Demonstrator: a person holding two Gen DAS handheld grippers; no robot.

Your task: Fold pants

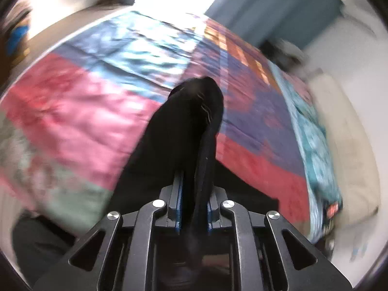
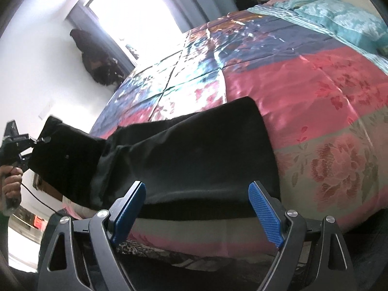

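Observation:
Black pants (image 2: 194,150) lie across the near edge of a bed covered with a patchwork quilt (image 2: 315,92). In the right wrist view their left end (image 2: 63,150) is lifted off the bed, clamped by my left gripper (image 2: 34,143), which a person's hand (image 2: 11,184) holds. In the left wrist view that gripper (image 1: 194,194) is shut on a fold of the black cloth (image 1: 186,121), which drapes forward over the fingers. My right gripper (image 2: 197,201) is open, its blue pads (image 2: 265,213) wide apart just in front of the pants' near edge, with nothing held.
The shiny quilt (image 1: 72,121) in pink, blue, purple and red covers the whole bed. Teal pillows (image 2: 339,17) lie at the head. A bright window (image 2: 135,7) and dark hanging clothes (image 2: 94,58) are beyond the far side. A cable (image 2: 38,198) trails under the left hand.

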